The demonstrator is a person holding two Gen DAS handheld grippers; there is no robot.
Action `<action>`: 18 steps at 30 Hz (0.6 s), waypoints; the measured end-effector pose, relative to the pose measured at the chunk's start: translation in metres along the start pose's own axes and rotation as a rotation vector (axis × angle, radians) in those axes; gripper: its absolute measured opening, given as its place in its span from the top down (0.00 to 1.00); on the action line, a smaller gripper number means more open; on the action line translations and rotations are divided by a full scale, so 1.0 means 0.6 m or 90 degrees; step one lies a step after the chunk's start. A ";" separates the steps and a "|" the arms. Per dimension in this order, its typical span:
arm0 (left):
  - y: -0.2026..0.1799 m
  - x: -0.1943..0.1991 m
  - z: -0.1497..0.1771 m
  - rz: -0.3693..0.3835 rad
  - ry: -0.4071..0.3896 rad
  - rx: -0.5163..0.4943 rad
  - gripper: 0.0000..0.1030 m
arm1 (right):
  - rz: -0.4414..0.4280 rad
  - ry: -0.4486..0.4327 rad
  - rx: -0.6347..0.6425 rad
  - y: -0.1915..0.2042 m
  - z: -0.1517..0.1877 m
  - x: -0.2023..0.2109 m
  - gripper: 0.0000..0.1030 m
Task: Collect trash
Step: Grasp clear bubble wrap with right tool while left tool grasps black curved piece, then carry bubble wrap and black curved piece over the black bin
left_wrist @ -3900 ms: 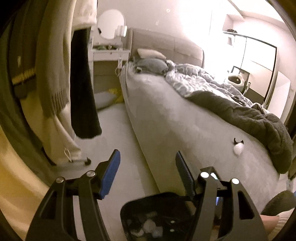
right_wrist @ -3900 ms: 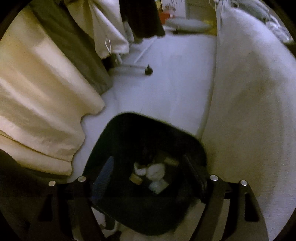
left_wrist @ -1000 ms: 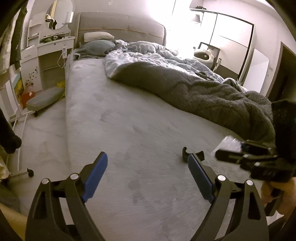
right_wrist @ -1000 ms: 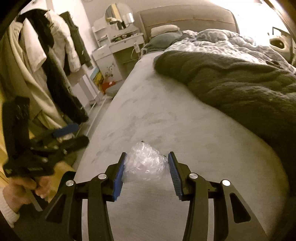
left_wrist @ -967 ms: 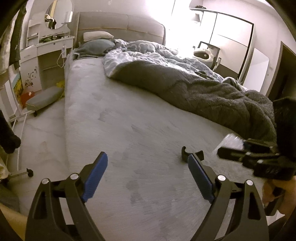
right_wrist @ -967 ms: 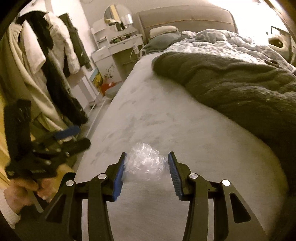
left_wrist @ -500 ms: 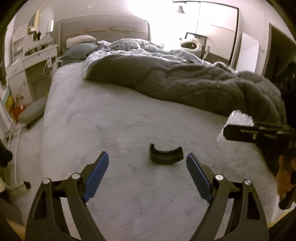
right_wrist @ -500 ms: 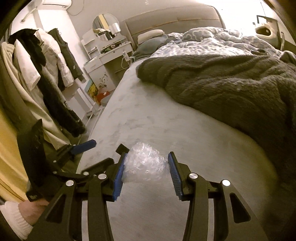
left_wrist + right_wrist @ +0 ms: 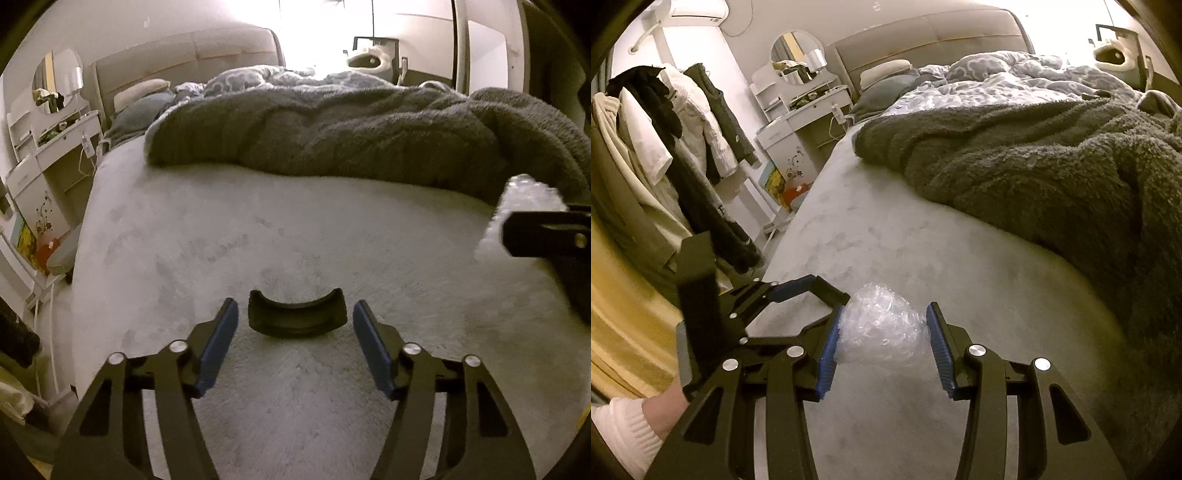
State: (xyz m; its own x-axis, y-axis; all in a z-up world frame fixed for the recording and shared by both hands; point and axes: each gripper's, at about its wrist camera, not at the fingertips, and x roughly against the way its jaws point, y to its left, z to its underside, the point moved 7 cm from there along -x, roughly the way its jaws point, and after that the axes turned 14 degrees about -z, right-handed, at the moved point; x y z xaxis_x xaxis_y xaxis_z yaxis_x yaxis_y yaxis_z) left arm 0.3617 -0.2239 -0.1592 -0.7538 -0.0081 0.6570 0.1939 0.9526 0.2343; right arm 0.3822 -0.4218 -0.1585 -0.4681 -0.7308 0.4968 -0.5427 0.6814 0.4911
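Note:
A black curved half-ring piece [image 9: 297, 319] lies on the pale grey bed sheet [image 9: 295, 229]. My left gripper [image 9: 295, 310] straddles it; the jaws are closing, and a gap still shows between each blue pad [image 9: 218, 343] and the piece. My right gripper [image 9: 884, 314] is shut on a crumpled wad of clear bubble wrap [image 9: 882, 332], held just above the sheet. In the left wrist view that wad [image 9: 524, 199] and the right gripper sit at the right edge. The right wrist view shows the left gripper [image 9: 820, 306] close beside it on the left.
A thick dark grey blanket [image 9: 351, 133] and a patterned duvet [image 9: 997, 77] cover the far half of the bed. A white vanity with a round mirror [image 9: 798, 48] stands at the head. Coats hang on a rack [image 9: 683, 140] beside the bed. A hand in a white sleeve [image 9: 624, 428] holds the left gripper.
My left gripper came forward and down onto the black piece, which now lies between its jaws, and the jaws narrowed markedly. The right gripper kept its bubble wrap and drifted slightly.

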 end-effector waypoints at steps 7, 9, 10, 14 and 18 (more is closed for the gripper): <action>-0.011 -0.008 0.001 -0.005 0.006 -0.010 0.52 | 0.001 0.003 -0.006 -0.008 0.008 0.012 0.56; -0.013 -0.004 0.002 -0.007 0.003 -0.016 0.52 | 0.001 0.006 -0.008 -0.009 0.012 0.012 0.56; -0.013 0.000 0.002 -0.007 0.002 -0.018 0.52 | 0.002 0.008 -0.009 -0.009 0.013 0.012 0.56; -0.010 0.013 0.001 -0.007 -0.003 -0.015 0.52 | 0.008 0.010 -0.008 -0.006 0.016 0.014 0.56; -0.001 0.027 0.009 0.002 -0.002 -0.004 0.52 | 0.012 0.008 -0.010 0.003 0.021 0.016 0.56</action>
State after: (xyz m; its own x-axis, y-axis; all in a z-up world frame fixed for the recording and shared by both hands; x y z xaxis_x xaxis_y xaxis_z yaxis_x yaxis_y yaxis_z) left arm 0.3456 -0.2230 -0.1526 -0.7551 -0.0039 0.6556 0.2006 0.9506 0.2368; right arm 0.3680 -0.4282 -0.1623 -0.4698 -0.7173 0.5145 -0.5222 0.6958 0.4932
